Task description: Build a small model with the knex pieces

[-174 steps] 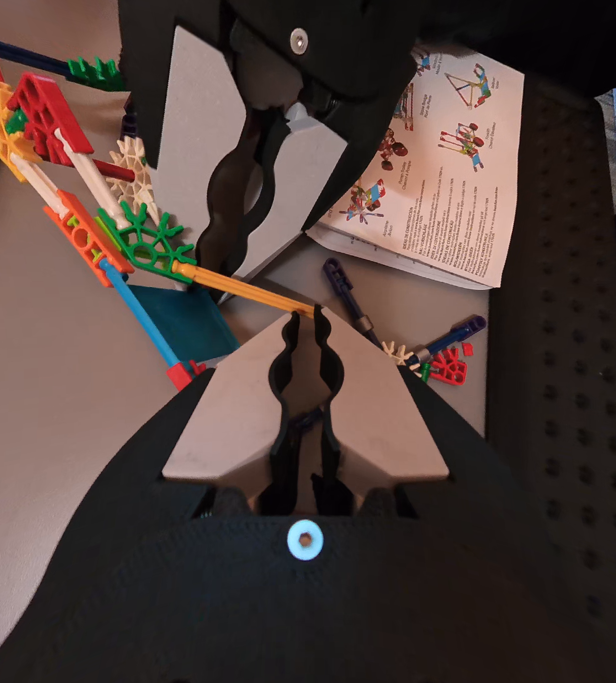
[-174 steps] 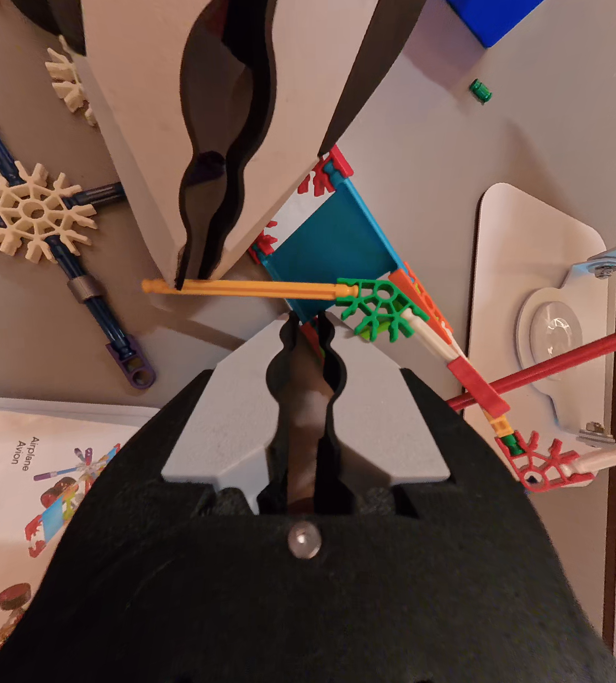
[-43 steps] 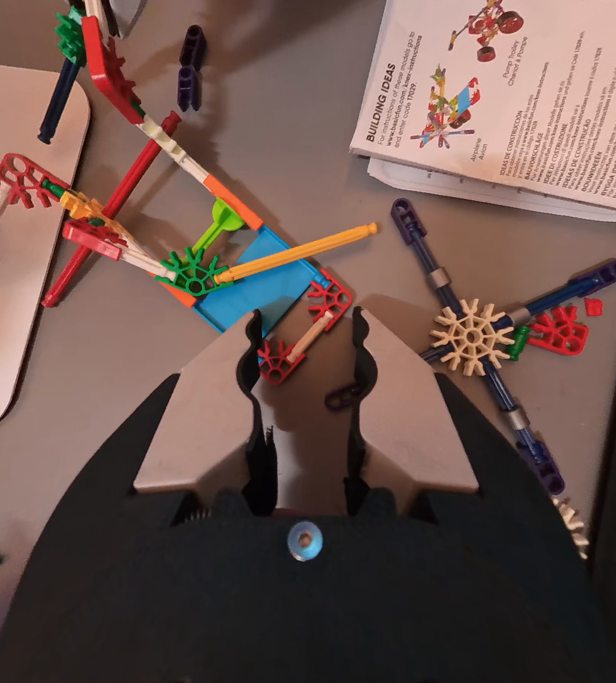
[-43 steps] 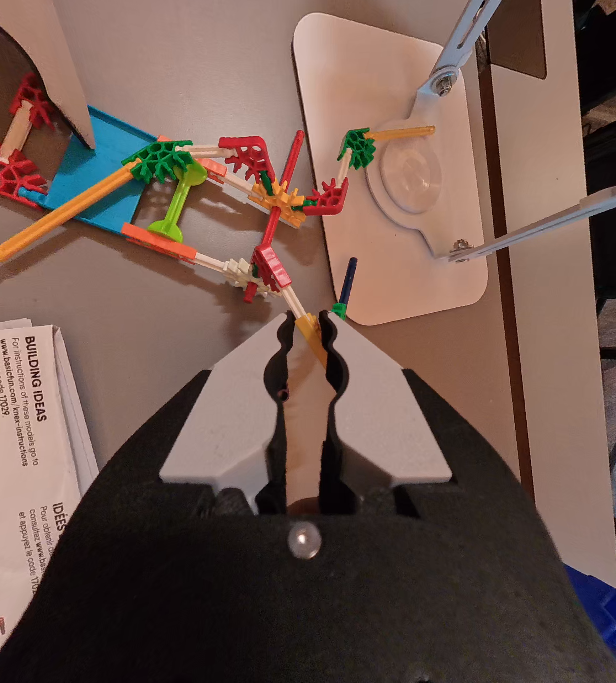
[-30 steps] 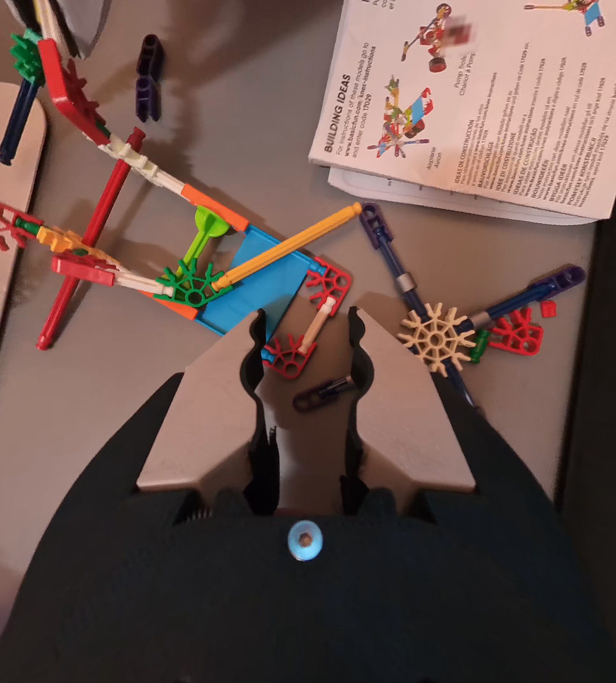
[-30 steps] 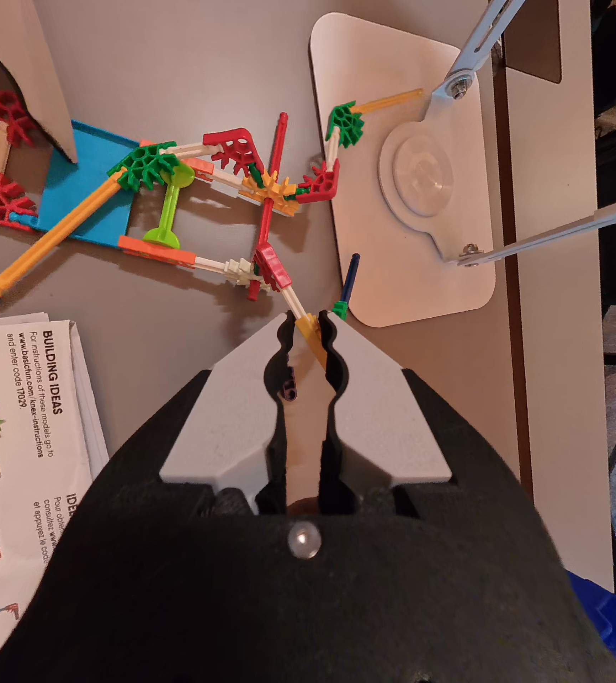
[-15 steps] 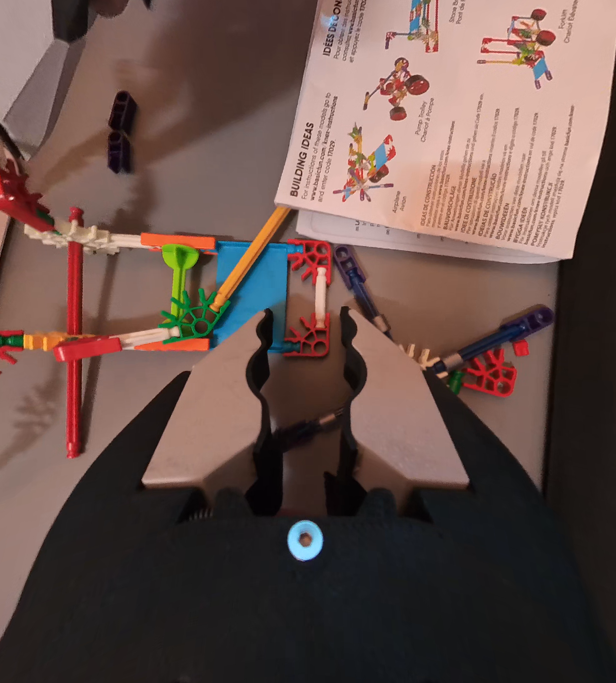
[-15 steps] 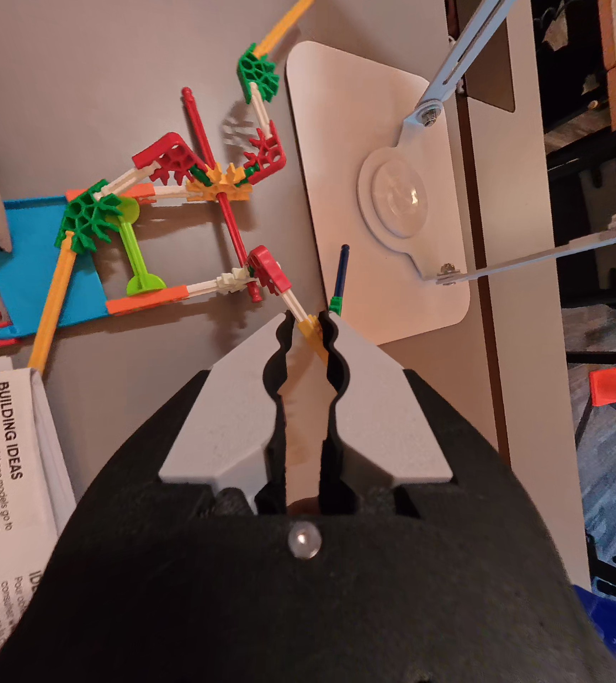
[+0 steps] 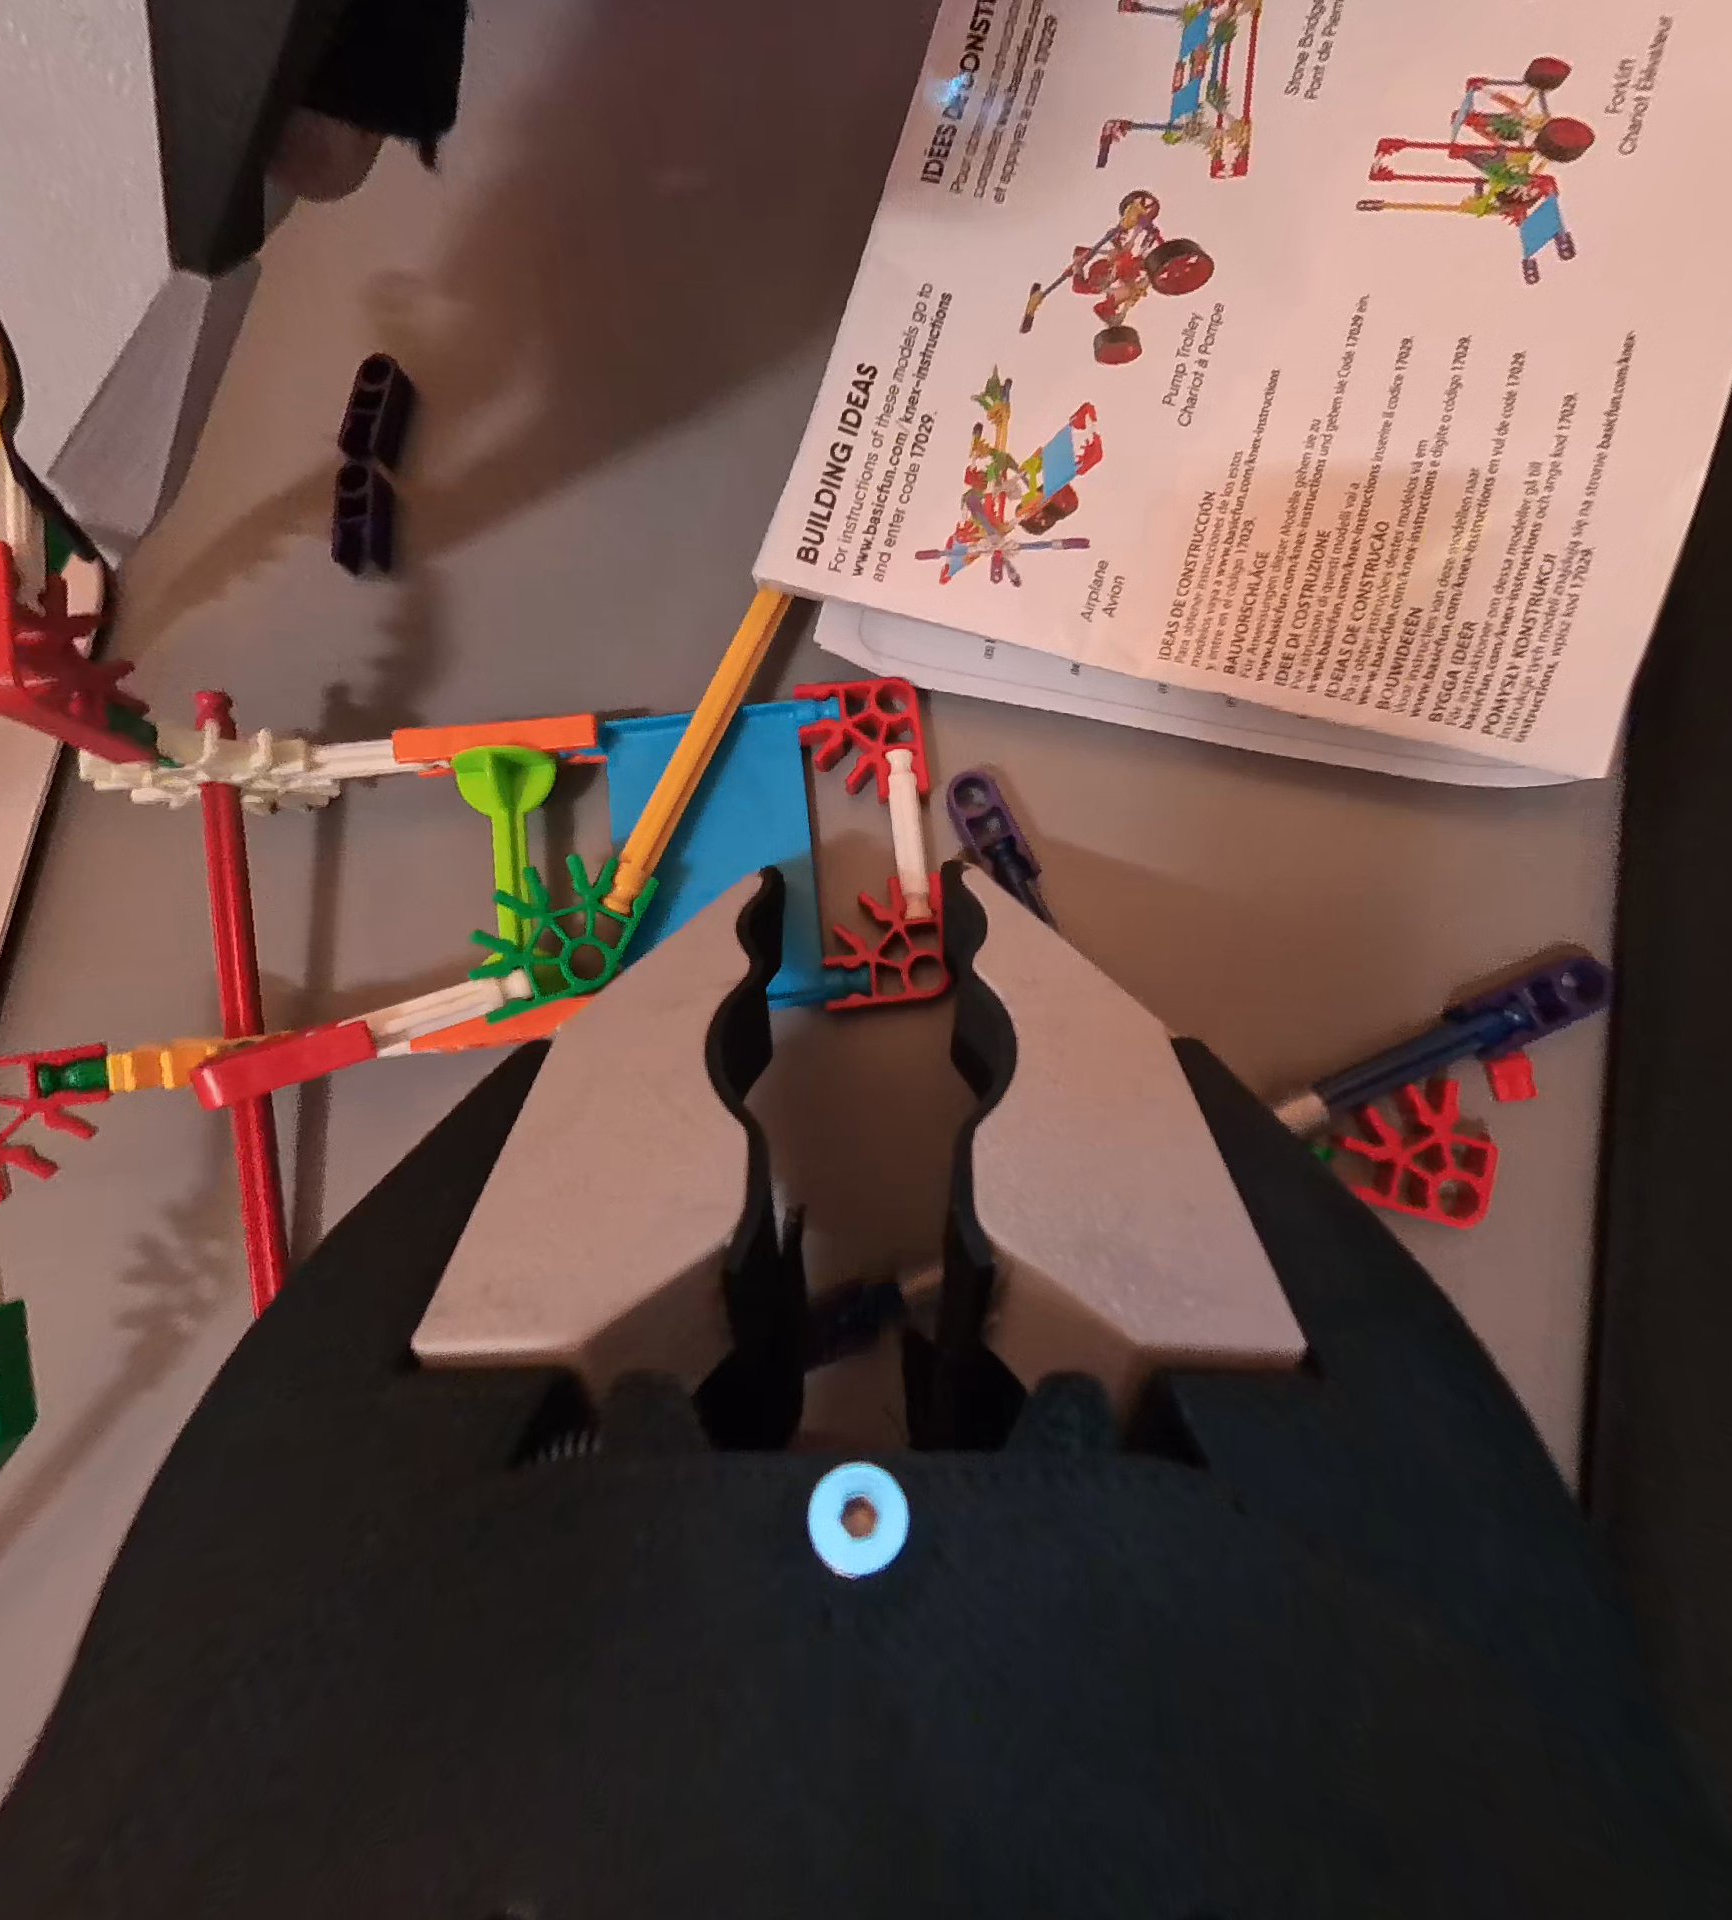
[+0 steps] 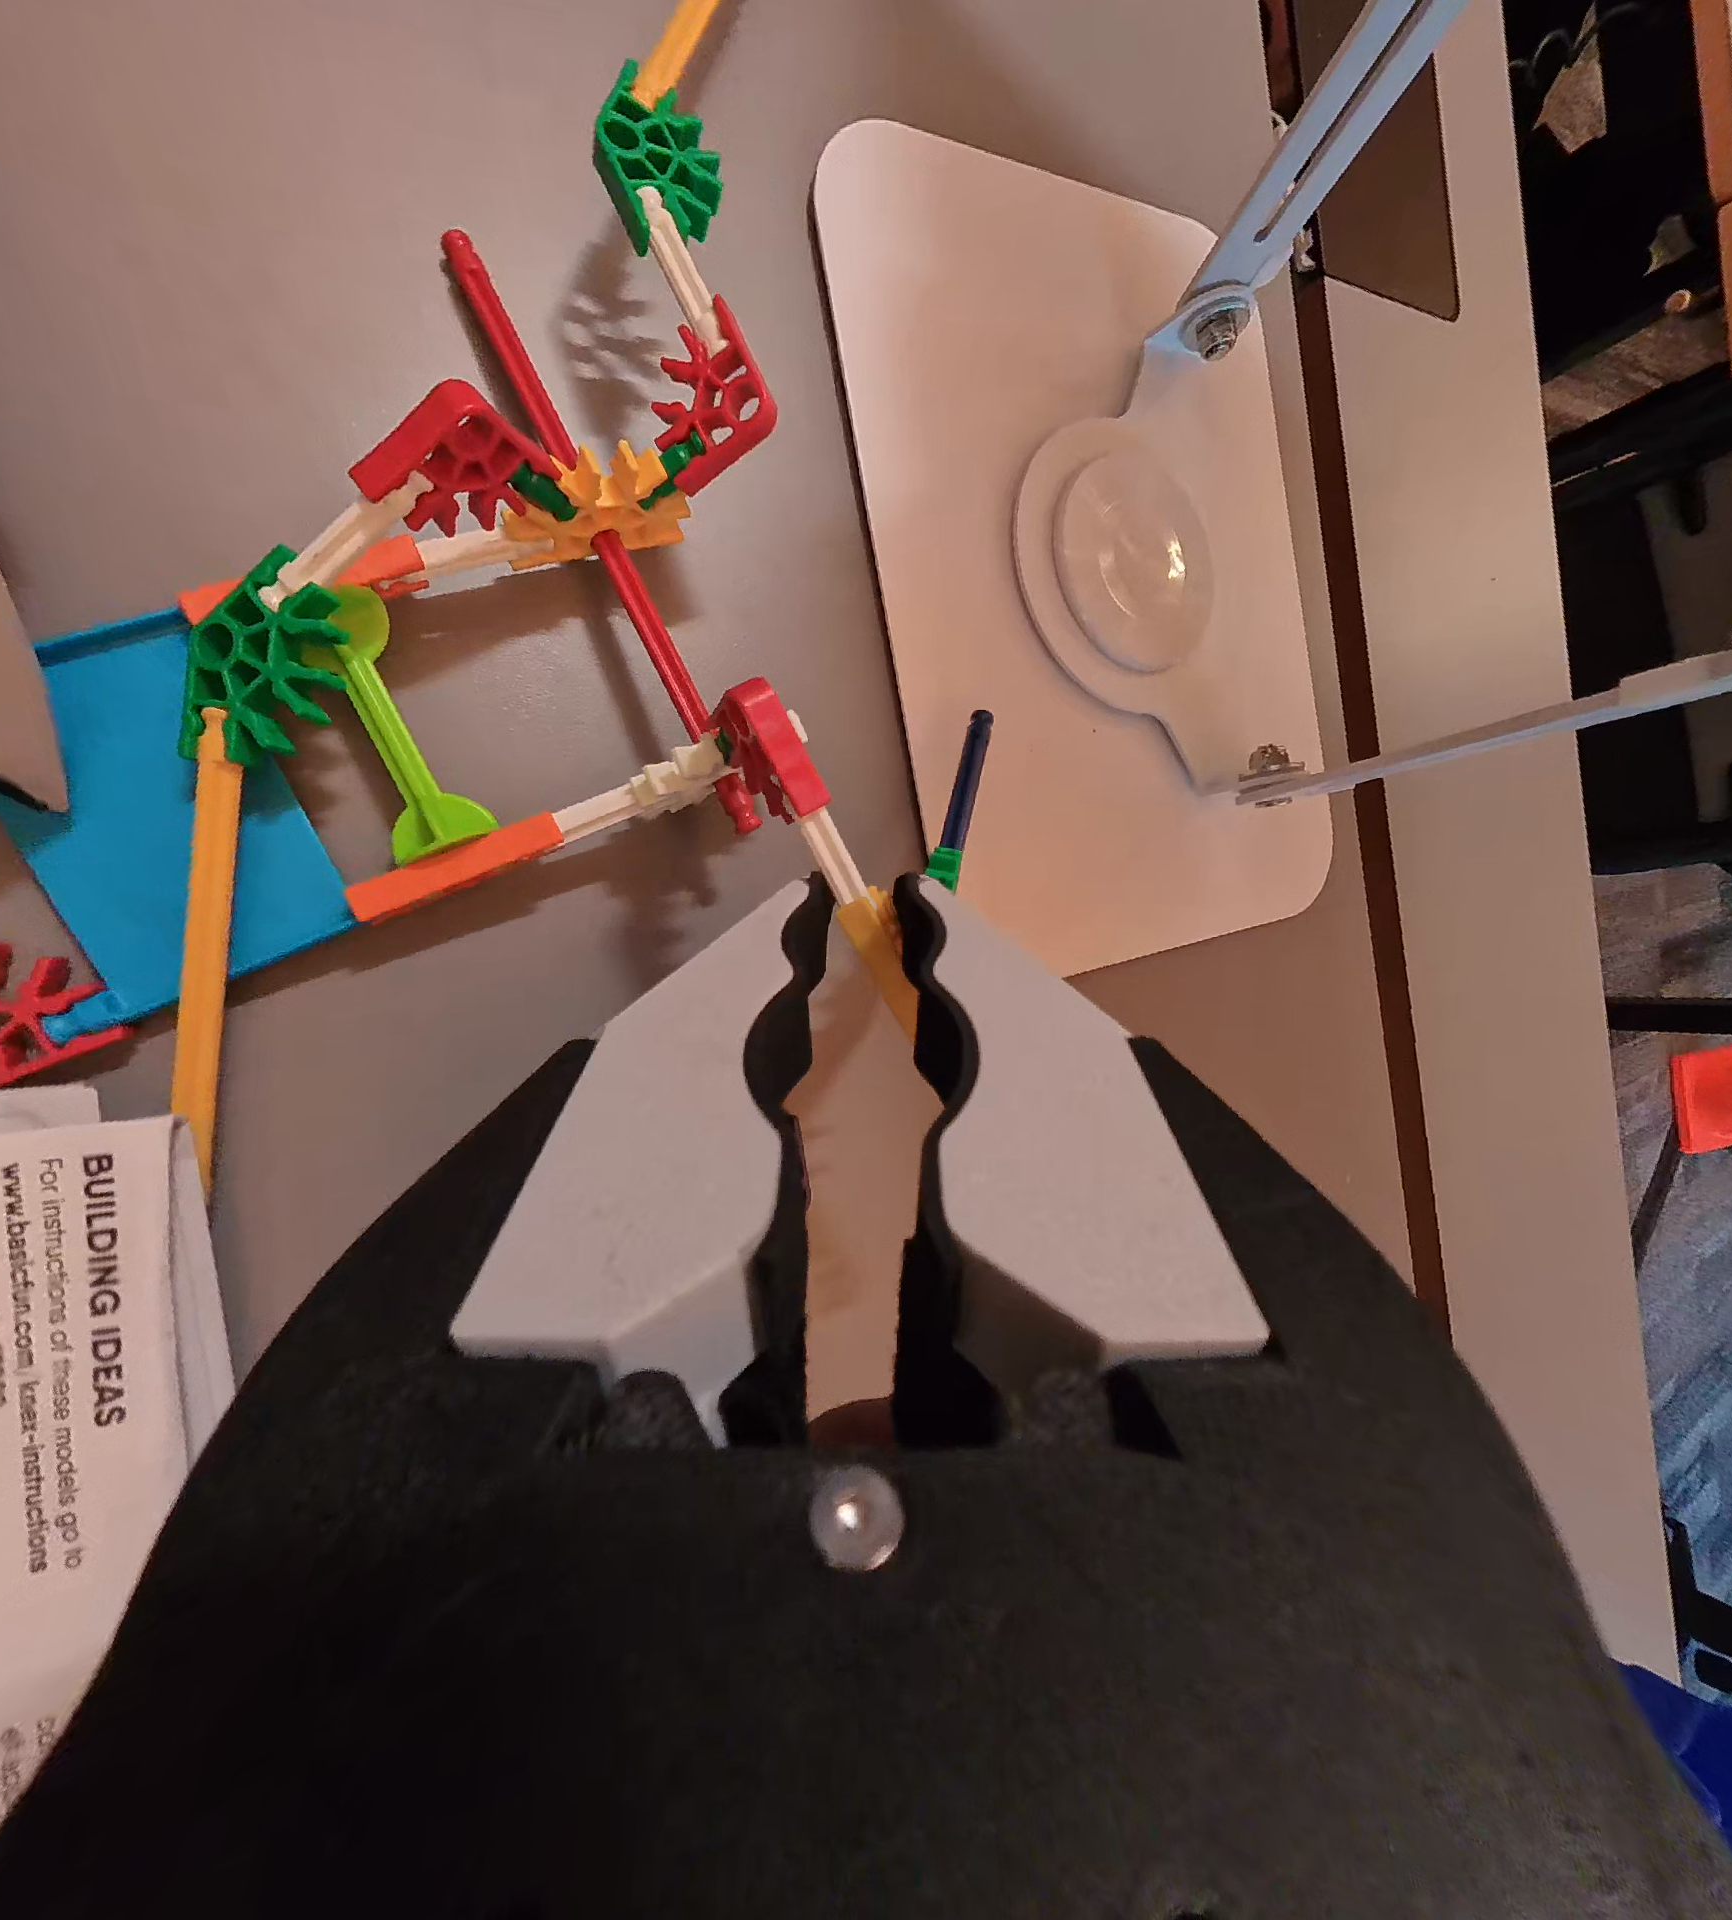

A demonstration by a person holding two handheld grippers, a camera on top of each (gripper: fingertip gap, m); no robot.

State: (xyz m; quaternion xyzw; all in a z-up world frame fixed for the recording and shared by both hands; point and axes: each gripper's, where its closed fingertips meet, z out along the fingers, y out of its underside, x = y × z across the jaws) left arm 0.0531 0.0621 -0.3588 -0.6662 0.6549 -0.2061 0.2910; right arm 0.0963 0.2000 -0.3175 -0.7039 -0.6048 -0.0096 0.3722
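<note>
A rod-and-connector toy model (image 9: 488, 831) lies on the grey table, with a blue panel (image 9: 727, 821), a long yellow rod (image 9: 696, 727), a green connector (image 9: 566, 935) and a red rod (image 9: 238, 997). My left gripper (image 9: 862, 888) is open, and its jaws flank the model's red corner connector (image 9: 883, 956) and short white rod (image 9: 909, 821). A small dark piece (image 9: 857, 1304) sits deep between the jaws. My right gripper (image 10: 862, 894) is shut on a yellow connector (image 10: 877, 935) at the model's other end. It also shows in the left wrist view (image 9: 31, 312).
A printed booklet (image 9: 1257, 416) lies at the far right, touching the yellow rod's tip. Two dark purple connectors (image 9: 368, 468), a loose red connector (image 9: 1423, 1164) and a blue-purple rod (image 9: 1464, 1029) lie around. A white base plate (image 10: 1049, 520) with metal arms stands beside the right gripper.
My left gripper let go of the yellow rod's end, opened, and has moved forward over the red corner connector. The model has swung round on the table while my right gripper holds its yellow end.
</note>
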